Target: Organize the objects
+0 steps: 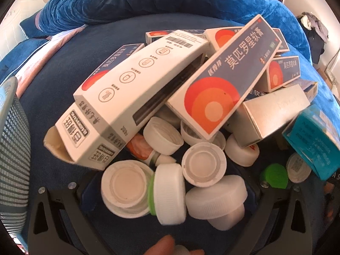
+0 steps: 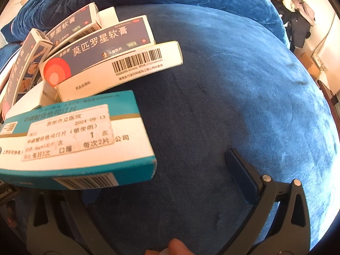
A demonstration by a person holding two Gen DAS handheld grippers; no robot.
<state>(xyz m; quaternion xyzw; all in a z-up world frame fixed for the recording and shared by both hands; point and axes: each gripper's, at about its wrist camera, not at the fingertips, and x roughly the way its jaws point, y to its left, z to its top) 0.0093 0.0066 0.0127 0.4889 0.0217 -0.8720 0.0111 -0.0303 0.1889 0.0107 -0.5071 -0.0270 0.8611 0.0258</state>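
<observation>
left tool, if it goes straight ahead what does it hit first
Most likely the white caps lying between the left tool's open fingers, ahead of the long white box. Depth is hard to judge through the fisheye.

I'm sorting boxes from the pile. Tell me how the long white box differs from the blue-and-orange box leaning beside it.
The long white box is white with grey icons; the blue-and-orange box has a blue face with an orange disc. The white box's end flap hangs open; no open flap shows on the blue-and-orange one. Both are slim cartons tilted over the white caps.
</observation>
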